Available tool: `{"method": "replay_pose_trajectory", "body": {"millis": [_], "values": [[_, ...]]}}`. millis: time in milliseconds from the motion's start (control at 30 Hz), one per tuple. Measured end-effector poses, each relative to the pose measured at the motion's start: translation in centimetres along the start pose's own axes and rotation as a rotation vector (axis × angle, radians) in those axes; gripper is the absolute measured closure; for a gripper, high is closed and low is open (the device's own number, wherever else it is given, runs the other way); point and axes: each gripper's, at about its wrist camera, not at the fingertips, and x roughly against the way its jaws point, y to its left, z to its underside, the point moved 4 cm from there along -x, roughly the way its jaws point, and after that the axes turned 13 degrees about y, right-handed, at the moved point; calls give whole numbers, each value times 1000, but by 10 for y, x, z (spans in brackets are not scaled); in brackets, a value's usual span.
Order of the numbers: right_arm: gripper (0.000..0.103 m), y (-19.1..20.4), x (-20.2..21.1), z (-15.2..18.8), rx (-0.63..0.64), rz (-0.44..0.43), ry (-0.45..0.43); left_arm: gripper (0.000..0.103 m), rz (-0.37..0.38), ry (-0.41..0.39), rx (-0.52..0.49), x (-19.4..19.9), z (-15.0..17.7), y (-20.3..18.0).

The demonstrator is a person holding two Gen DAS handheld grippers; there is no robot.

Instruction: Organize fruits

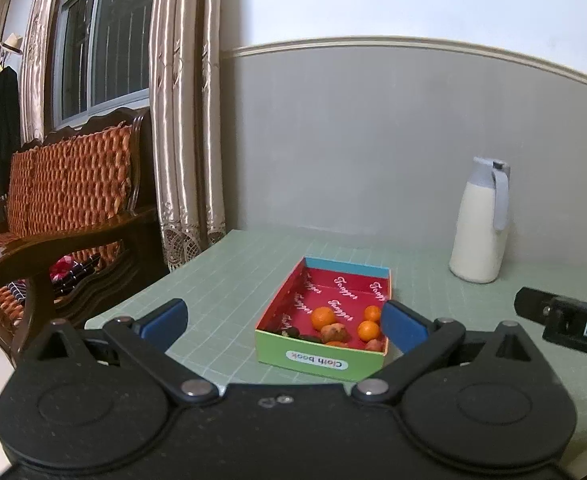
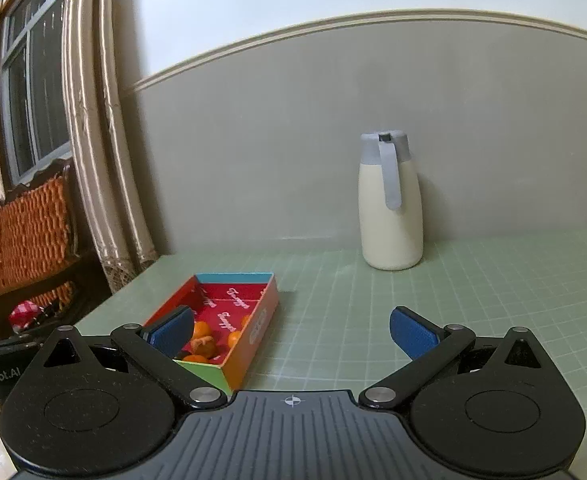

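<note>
A pale green gridded desk [image 1: 229, 280] meets a grey wall. Left view: the left gripper [image 1: 285, 322] gapes, empty, before a colourful cardboard box [image 1: 321, 360] holding small orange fruits [image 1: 322, 317]. Right view: the right gripper [image 2: 291, 332] gapes empty; the box sits left. Any remaining fruit should be lowered gently.

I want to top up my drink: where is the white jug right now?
The white jug stands upright at the back of the green table, against the grey wall, right of the fruit box in both wrist views.
</note>
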Motion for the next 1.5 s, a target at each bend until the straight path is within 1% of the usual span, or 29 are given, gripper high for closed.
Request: {"method": "replay_pose_trajectory", "body": {"millis": [133, 300, 533, 767, 1500], "values": [[0, 0, -2, 1, -5, -8, 1, 6, 7, 8, 2, -1, -1, 0], [0, -1, -6, 4, -13, -4, 10, 6, -3, 13, -8, -2, 2, 1], [0, -1, -6, 6, -10, -2, 8, 6, 9, 31, -12, -6, 4, 1], [0, 1, -7, 8, 2, 5, 3, 6, 20, 28, -15, -5, 4, 3], [0, 4, -8, 8, 8, 4, 2, 6, 19, 26, -33, -4, 4, 0]]}}
